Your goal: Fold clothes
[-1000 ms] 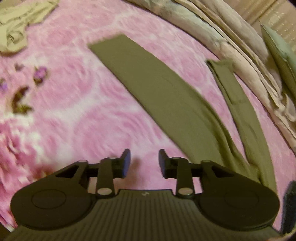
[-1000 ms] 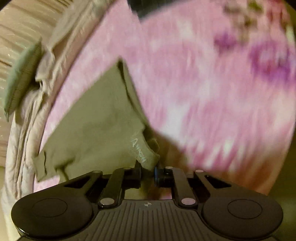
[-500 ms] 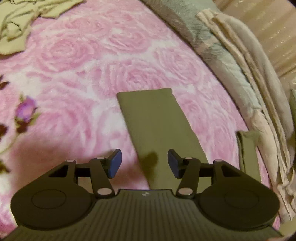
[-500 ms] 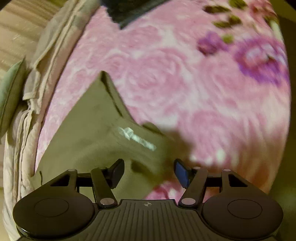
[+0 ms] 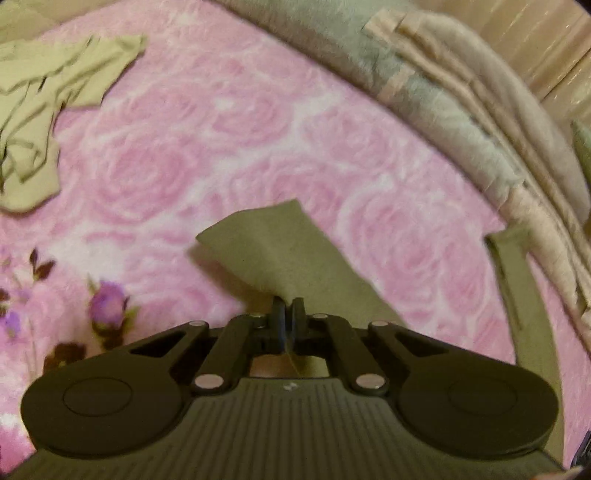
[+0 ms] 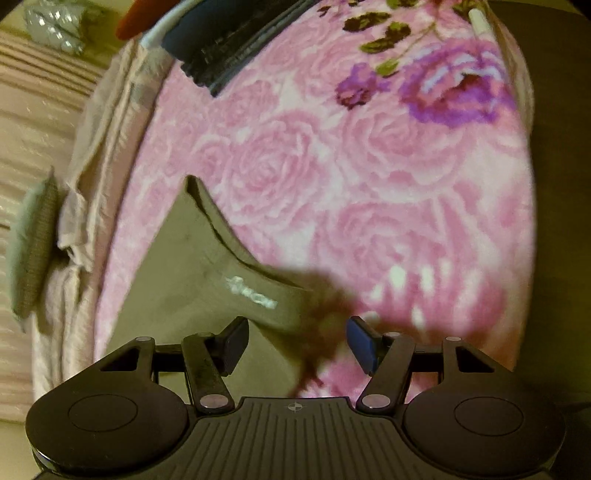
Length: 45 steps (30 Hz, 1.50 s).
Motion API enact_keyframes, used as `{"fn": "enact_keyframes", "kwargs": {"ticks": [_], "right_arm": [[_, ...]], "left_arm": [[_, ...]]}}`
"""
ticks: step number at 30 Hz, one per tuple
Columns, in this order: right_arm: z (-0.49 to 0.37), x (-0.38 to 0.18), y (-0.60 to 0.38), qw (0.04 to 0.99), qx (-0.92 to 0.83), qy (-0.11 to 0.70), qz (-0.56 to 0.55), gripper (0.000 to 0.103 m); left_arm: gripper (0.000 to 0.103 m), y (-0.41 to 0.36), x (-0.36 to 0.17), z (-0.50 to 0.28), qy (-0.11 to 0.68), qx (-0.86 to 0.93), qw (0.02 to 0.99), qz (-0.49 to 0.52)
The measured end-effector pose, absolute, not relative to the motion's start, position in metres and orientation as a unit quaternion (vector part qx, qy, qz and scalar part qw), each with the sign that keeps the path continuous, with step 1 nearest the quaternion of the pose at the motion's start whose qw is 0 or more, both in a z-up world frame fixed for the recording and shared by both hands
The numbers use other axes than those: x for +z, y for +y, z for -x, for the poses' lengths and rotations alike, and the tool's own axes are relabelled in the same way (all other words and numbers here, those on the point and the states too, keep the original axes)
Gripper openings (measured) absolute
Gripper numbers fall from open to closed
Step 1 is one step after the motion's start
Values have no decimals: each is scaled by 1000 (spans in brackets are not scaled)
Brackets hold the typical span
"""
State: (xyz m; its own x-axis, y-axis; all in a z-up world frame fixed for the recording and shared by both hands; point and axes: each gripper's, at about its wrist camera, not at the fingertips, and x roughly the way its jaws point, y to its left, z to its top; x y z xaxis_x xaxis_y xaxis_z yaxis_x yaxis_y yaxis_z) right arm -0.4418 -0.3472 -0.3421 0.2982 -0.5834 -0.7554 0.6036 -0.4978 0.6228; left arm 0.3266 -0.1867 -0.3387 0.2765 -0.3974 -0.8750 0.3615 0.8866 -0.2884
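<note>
An olive-green pair of leggings (image 5: 284,247) lies on the pink rose blanket (image 5: 207,155). My left gripper (image 5: 287,306) is shut on the end of one leg, and the cloth's corner lifts off the blanket. The other leg (image 5: 517,288) lies flat at the right. In the right wrist view the leggings' waistband (image 6: 255,295), with a white logo, lies between and just ahead of the fingers of my right gripper (image 6: 295,343). That gripper stands open above it, pads apart from the cloth.
A crumpled pale green garment (image 5: 40,110) lies at the upper left. Folded beige and grey bedding (image 5: 461,96) runs along the far side. A dark folded pile (image 6: 229,33) sits at the blanket's end, a small cushion (image 6: 33,251) at the left. The bed's edge (image 6: 524,110) falls off at the right.
My left gripper moved along the leg to its end and closed on it, lifting the cloth. My right gripper let go of the waistband and opened wide.
</note>
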Motion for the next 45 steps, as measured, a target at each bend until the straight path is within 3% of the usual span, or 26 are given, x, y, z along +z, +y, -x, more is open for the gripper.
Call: {"fn": "enact_keyframes", "kwargs": {"ticks": [1,3,8,14,22,25,27,28,29,30,34,37,45], "right_arm": [[439,-345,-349,508,-588,8,-629,62],[434,-346,-355,515,-581,20,-629,4],[450,-306,-366,539,-569,19,-620,3],[462,-257,-373,574,-555,104,-592,2],[464,-319,-331,499,-552,208,-635,3],[458,-335,-323,479,-555,255,-631,4],[455,-335,-321,474,-559,279,-620,9],[454,-328,-323,470,-574,292,-604,43],[453,-320,-325,464,-590,306,-585,85],[452,-311,-326,469,-610,310,-559,89],[458,-283,-345,490,-633,286,-526,89],[464,-268,-376,504,-642,251,-520,89],[449,-276,-455,535,-634,244,-502,89]], "left_arm": [[1,-188,-342,-325,556,-236,797,15],[1,-192,-345,-322,557,-235,797,3],[1,-195,-312,-328,545,-274,791,-48],[1,-165,-264,-308,530,-296,784,-130],[5,-96,-330,-264,541,-248,764,-248],[14,-86,-352,-258,561,-220,746,-282],[19,-82,-344,-253,550,-221,749,-296],[21,-81,-340,-252,554,-216,745,-300],[20,-80,-335,-252,558,-212,742,-305],[20,-79,-324,-250,557,-217,745,-297],[20,-99,-282,-243,531,-267,764,-249],[29,-147,-261,-232,482,-358,764,-235],[35,-345,-296,-179,320,-580,676,-322]]}}
